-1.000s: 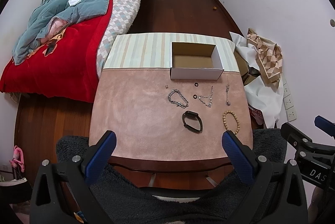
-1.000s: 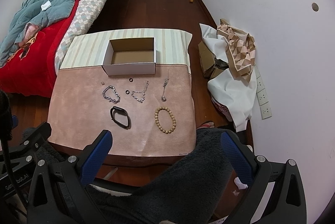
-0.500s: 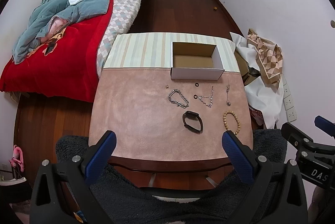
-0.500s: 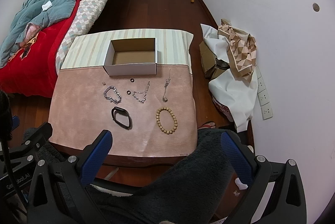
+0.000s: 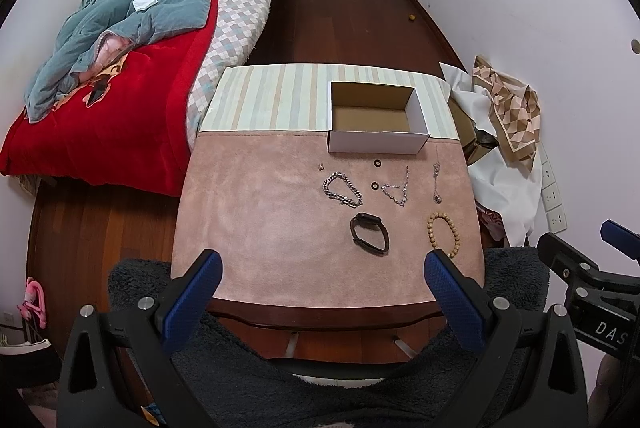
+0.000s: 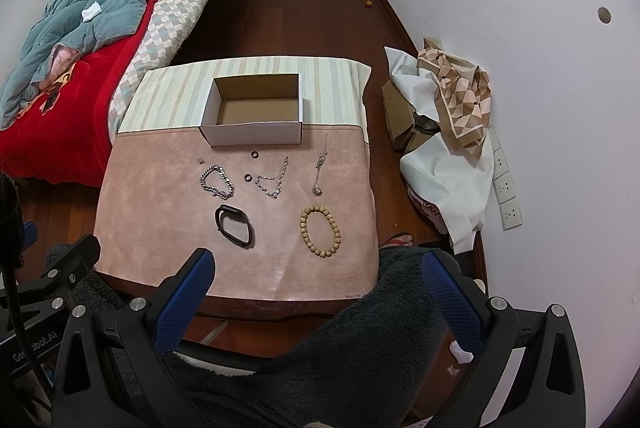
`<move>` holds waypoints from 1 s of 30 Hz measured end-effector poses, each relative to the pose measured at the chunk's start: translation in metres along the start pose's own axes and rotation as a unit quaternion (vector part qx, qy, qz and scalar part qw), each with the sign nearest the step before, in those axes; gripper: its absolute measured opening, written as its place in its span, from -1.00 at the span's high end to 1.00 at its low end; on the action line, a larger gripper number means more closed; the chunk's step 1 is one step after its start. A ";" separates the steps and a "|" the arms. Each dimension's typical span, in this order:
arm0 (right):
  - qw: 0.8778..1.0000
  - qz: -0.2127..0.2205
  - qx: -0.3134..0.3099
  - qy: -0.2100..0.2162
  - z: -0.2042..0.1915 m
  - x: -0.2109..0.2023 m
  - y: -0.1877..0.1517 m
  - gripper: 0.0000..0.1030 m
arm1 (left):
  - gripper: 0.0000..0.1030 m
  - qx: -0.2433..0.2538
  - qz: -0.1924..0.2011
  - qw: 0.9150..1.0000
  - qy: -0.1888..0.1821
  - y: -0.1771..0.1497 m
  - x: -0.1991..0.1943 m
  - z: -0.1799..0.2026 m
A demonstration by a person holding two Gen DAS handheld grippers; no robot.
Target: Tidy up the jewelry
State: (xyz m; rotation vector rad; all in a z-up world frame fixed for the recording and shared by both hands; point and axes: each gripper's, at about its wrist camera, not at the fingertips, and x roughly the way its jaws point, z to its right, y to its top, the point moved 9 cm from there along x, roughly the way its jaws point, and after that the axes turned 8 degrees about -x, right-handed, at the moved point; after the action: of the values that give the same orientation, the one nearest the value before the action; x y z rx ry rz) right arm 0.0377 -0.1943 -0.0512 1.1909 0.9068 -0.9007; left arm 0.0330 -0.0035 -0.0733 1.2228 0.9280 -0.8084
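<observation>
An open white cardboard box stands at the back of a pink mat. In front of it lie a silver chain bracelet, two small black rings, a thin jewelled chain, a pendant chain, a black band and a wooden bead bracelet. My left gripper and right gripper are open and empty, held back over the table's near edge.
The pink mat covers a small wooden table with a striped cloth behind. A bed with a red blanket is to the left. A pile of cloth and boxes sits against the right wall. A dark fleece is below the grippers.
The right wrist view has shifted slightly; the table sits a little lower and to the right in it. The jewelry has not moved.
</observation>
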 end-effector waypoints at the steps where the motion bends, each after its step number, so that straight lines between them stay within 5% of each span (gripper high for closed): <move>1: 1.000 0.001 -0.001 0.000 -0.001 0.000 0.001 -1.00 | -1.00 -0.001 0.000 1.000 0.000 0.000 0.000 -0.001; 30: 1.000 0.020 0.017 0.012 0.004 0.003 0.003 -1.00 | -1.00 0.001 0.020 1.000 0.014 0.012 -0.001 -0.013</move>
State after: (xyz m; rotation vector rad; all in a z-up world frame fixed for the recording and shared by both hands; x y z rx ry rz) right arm 0.0426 -0.1985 -0.0524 1.2463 0.8871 -0.8746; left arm 0.0419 0.0118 -0.0690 1.2537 0.9225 -0.7630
